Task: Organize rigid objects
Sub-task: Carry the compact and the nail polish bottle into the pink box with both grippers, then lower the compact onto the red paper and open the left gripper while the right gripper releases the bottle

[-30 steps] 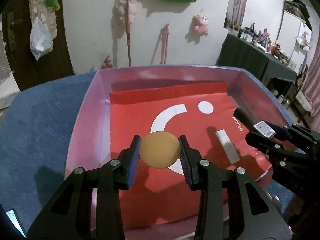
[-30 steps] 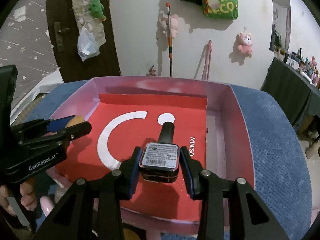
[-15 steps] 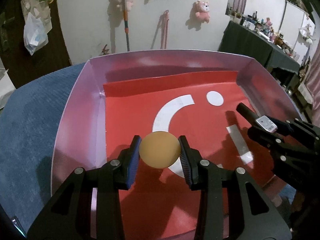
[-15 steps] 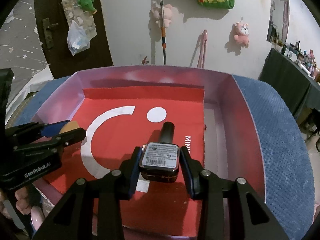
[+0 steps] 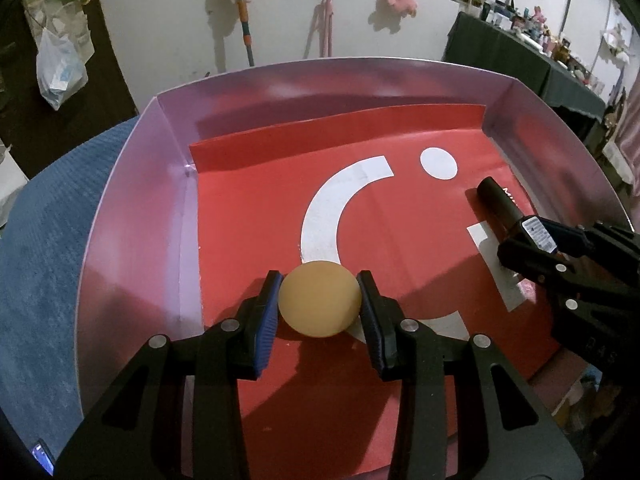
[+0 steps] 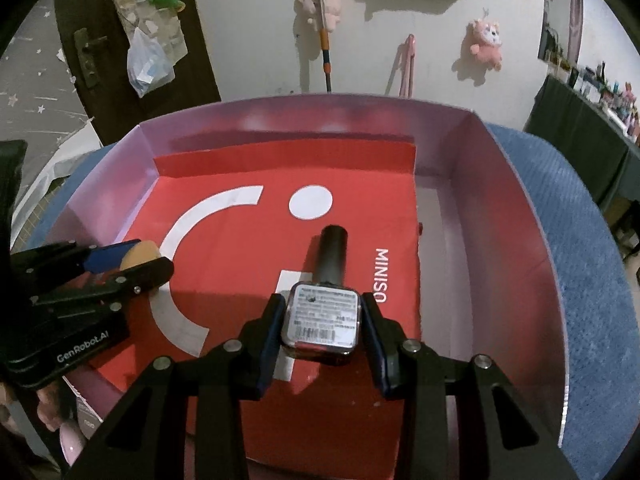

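Note:
My left gripper [image 5: 319, 300] is shut on an orange ball [image 5: 319, 299], held just above the red paper that lines a shallow pink box [image 5: 132, 216]. In the right wrist view the same gripper [image 6: 132, 264] shows at the left with the ball [image 6: 140, 253] between its blue pads. My right gripper [image 6: 323, 322] is shut on a small bottle [image 6: 323, 320] with a black cap and a barcode label on its base, the cap pointing toward the box's far wall. The bottle [image 5: 504, 210] also appears at the right of the left wrist view.
The pink box [image 6: 520, 240] sits on a blue textured cloth [image 6: 592, 280]. Red paper [image 6: 240, 240] with white marks covers most of its floor; a bare strip runs along the right wall. A wall with hung plush toys and a mop stands behind, and a dark cluttered table at the right.
Both grippers have sunk lower into the box and tilted further down, each keeping its object. The box fills more of both views.

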A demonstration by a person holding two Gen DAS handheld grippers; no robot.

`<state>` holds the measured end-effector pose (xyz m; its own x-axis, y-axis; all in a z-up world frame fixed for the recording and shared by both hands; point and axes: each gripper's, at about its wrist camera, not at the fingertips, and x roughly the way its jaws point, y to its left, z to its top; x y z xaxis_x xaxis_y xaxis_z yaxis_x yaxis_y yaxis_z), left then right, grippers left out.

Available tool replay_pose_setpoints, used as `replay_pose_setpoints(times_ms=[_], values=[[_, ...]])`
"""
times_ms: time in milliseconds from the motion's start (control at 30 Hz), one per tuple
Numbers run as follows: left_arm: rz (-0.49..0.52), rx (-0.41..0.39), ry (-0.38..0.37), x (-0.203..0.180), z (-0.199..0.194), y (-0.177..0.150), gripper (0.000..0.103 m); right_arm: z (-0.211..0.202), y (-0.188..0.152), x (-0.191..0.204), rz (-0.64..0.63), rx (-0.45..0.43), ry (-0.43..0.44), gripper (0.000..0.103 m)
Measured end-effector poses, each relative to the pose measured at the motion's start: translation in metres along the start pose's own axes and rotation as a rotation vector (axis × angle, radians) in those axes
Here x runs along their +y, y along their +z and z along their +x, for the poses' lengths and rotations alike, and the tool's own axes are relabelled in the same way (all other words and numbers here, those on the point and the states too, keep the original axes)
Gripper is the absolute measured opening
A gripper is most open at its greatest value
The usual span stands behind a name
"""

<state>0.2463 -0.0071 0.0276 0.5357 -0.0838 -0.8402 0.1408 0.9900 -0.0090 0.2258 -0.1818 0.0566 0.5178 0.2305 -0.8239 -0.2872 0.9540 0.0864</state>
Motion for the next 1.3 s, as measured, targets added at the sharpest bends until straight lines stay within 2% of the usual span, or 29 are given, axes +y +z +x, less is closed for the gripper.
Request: replay_pose_setpoints(times_ms=[400,467,533,1000,1100,1300], values=[[-0.025,-0.015,0.007,0.003,-0.001,0.001,0.037,-0.001,-0.001,0.0,-0.001,-0.002,-0.002,0.04],[-0.028,-0.012,0.011,0.003,-0.001,0.0,0.045,-0.001,-0.001,0.0,0.0,-0.002,-0.002,0.04],[-0.044,0.0,0.001,0.005,0.0,0.0,0.058,-0.001,0.0,0.0,0.001,-0.001,0.0,0.04],[-0.026,-0.015,0.011,0.005,-0.001,-0.002,0.062,-0.001,0.0,0.0,0.002,-0.002,0.001,0.042],[-0.018,-0.022,0.011,0.004,-0.002,-0.002,0.067,-0.003,0.001,-0.001,0.001,-0.006,0.001,0.046],[-0.008,-0.034,0.022,0.002,-0.009,-0.003,0.068,-0.01,0.002,-0.001,-0.001,-0.028,0.005,0.051]])
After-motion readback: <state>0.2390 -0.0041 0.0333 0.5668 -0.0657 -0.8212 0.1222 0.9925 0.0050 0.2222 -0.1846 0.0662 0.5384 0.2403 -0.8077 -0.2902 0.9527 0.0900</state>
